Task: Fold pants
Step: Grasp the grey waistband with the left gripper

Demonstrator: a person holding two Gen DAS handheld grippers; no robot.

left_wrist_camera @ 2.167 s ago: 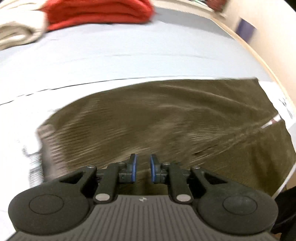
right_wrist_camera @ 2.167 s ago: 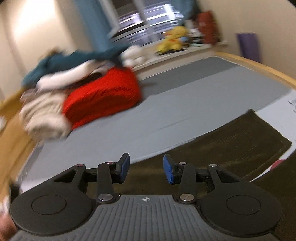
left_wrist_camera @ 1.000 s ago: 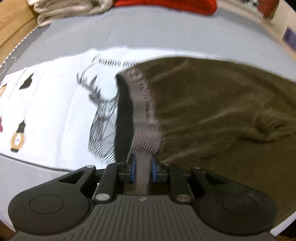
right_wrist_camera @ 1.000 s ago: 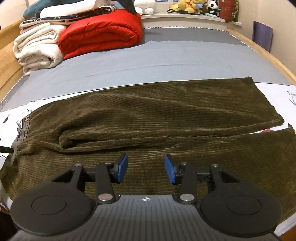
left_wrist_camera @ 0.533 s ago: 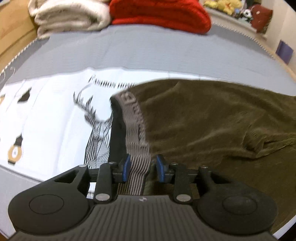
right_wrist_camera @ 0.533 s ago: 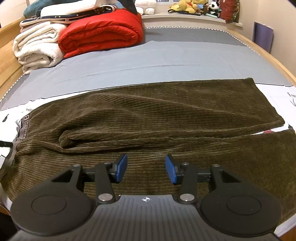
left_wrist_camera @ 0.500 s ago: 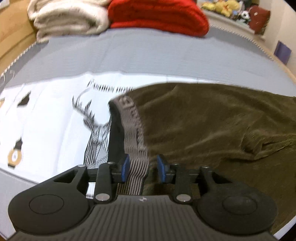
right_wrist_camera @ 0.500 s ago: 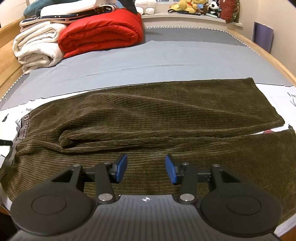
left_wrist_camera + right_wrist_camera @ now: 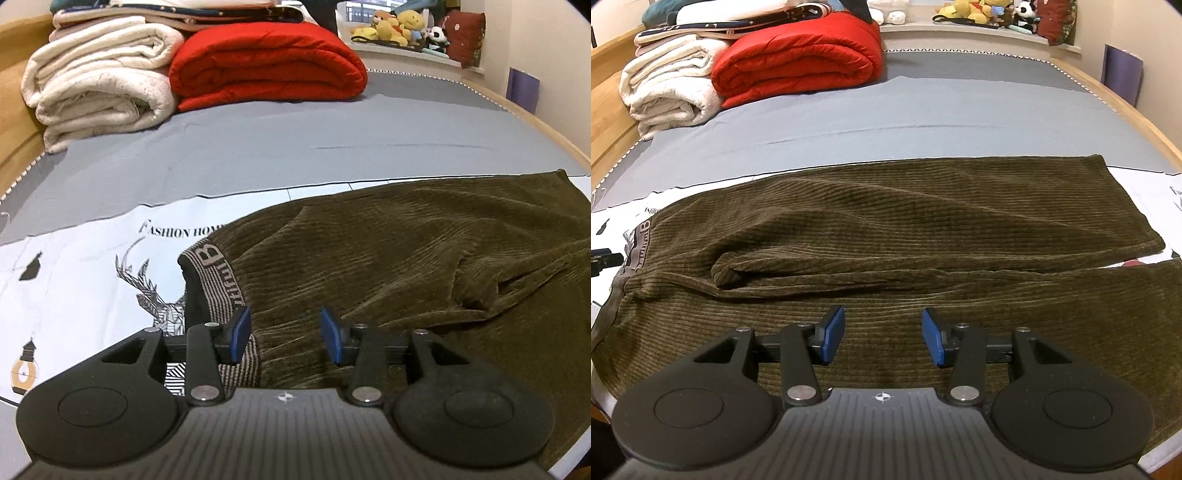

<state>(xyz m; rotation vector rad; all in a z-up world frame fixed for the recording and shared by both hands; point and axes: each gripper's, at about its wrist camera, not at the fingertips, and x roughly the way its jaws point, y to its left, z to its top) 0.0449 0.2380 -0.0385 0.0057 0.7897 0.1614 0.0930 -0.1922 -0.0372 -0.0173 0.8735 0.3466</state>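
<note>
Dark olive corduroy pants (image 9: 923,229) lie spread across the near part of the bed, waistband to the left, legs to the right, with a raised fold in the middle. In the left wrist view the pants (image 9: 406,251) show their striped grey waistband (image 9: 218,280). My left gripper (image 9: 284,334) is open and empty, just above the waistband end. My right gripper (image 9: 882,336) is open and empty above the near pant leg.
A white printed sheet (image 9: 92,266) lies under the pants on the grey bed cover (image 9: 905,122). A folded red quilt (image 9: 798,62) and white blankets (image 9: 668,88) are stacked at the far left. The wooden bed frame (image 9: 1126,110) runs along the right.
My left gripper has let go of the waistband, opened wide and drawn back a little. The right gripper has stayed open and nearly still.
</note>
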